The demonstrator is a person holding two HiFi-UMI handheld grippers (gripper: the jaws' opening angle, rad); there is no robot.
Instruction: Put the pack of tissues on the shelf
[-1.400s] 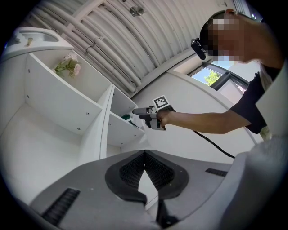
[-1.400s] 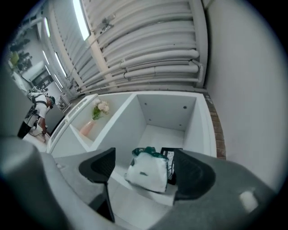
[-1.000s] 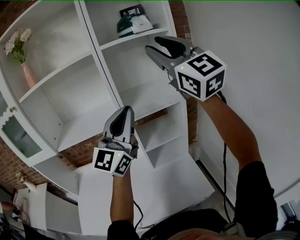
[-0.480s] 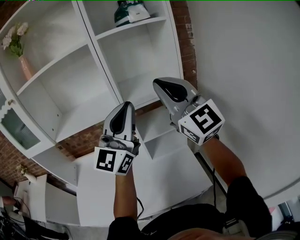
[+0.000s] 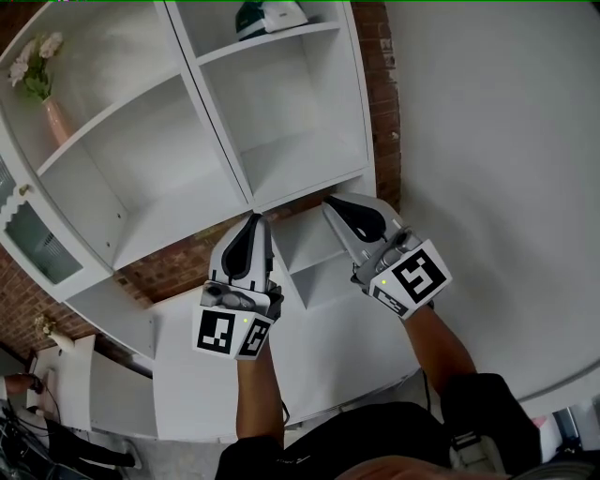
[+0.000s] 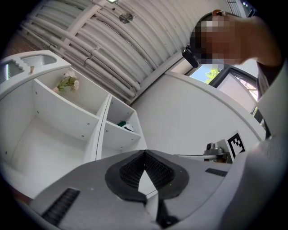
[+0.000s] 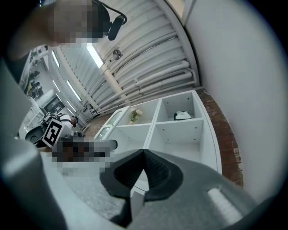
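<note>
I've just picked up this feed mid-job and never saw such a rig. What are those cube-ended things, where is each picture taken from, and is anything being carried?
No robot arm here: a person holds a two-jaw gripper in each hand, and the patterned cube on each is part of it. The head view comes from a camera on the person's head, looking down at a white shelf unit; the left gripper shows on its left, the right gripper on its right. The other two views come from cameras riding on each gripper, looking along its jaws. In both, the jaws are closed with nothing between them, so nothing is held. The pack of tissues lies in the upper right compartment, and a pink vase of flowers stands in the upper left one.
</note>
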